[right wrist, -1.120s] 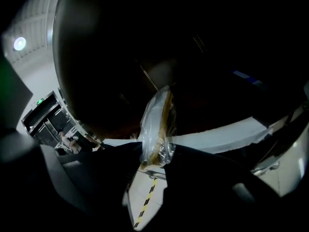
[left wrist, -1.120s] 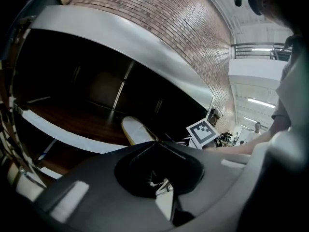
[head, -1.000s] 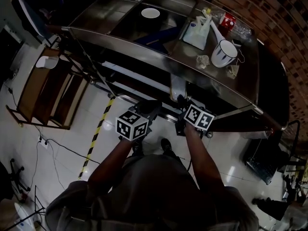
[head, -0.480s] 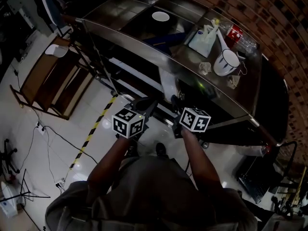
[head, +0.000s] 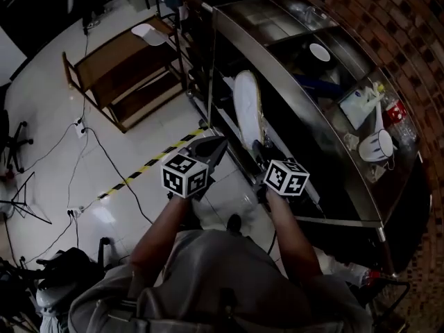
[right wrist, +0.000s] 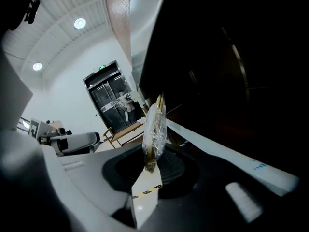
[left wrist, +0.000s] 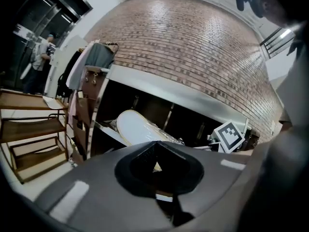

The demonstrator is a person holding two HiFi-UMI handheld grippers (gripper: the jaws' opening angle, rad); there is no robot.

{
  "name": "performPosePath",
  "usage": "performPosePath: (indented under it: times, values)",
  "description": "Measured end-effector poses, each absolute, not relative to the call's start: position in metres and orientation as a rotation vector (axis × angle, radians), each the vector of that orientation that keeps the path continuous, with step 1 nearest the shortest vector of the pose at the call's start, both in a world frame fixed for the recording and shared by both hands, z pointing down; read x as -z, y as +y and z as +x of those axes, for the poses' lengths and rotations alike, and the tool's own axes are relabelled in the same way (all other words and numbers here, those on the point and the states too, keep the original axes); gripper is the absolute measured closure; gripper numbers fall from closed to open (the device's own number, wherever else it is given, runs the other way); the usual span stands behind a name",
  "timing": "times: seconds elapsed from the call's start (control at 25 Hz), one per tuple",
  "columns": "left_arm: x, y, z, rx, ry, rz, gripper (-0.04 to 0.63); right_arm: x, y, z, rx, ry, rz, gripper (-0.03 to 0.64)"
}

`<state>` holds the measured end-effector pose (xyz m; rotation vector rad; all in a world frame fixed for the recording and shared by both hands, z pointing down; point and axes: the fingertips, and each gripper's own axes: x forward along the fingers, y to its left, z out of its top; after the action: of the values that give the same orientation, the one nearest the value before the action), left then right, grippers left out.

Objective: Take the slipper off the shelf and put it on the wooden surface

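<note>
Currently my right tongs (right wrist: 150,164) are clamped on one end of the slipper (head: 248,109). In the right gripper view the slipper stands edge-on between the pads, wrapped in clear plastic that bulges just above them. From the head view it is pale and long, reaching away from the tongs along the front of the steel unit, below the level of the worktop (head: 267,16). The left gripper view shows its broad white face turned outward at the opening of the lower shelf (left wrist: 105,131). I cannot tell whether it rests on that shelf edge or hangs just clear of it. My left tongs (left wrist: 155,149) are together with nothing between them; only a small chink of light shows at the base of the pads. They point toward the slipper from its left and are apart from it, over the white floor (head: 48,116). The wooden rack (head: 111,50) stands well apart from the slipper, at the far left of the steel unit, and carries a small white item (head: 148,31) at one corner of its top. A strip of yellow-and-black tape (head: 149,164) runs across the floor between the rack and my tongs, with cables trailing nearby. On the worktop, well to the right of the slipper, I note a white plate (head: 320,52) and a white mug (head: 378,145).
</note>
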<state>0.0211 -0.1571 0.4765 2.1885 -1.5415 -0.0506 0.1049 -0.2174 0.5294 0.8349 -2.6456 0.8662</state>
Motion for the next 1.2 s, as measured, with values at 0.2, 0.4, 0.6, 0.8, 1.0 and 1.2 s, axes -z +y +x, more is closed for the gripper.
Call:
performPosePath:
  times: [0.2, 0.4, 0.6, 0.8, 1.0, 1.2]
  values:
    - [-0.478, -0.136, -0.069, 0.086, -1.661, 2.109, 0.591, -0.529, -0.209, 0.019, -0.824, -2.664, 0.718, 0.56]
    - [-0.48, -0.12, -0.162, 0.117, -1.744, 2.055, 0.592, -0.517, -0.202, -0.075, -0.79, -2.708, 0.63, 0.56]
    - [-0.475, -0.113, -0.235, 0.142, -1.801, 2.018, 0.591, -0.504, -0.199, -0.156, -0.763, -2.741, 0.551, 0.56]
    - [-0.474, -0.115, -0.297, 0.175, -1.862, 1.965, 0.592, -0.498, -0.2, -0.225, -0.737, -2.751, 0.45, 0.56]
    - [-0.479, -0.136, -0.352, 0.191, -1.924, 1.899, 0.591, -0.497, -0.224, -0.285, -0.721, -2.763, 0.353, 0.56]
    - [-0.486, -0.172, -0.404, 0.174, -1.985, 1.831, 0.591, -0.503, -0.262, -0.346, -0.687, -2.773, 0.256, 0.56]
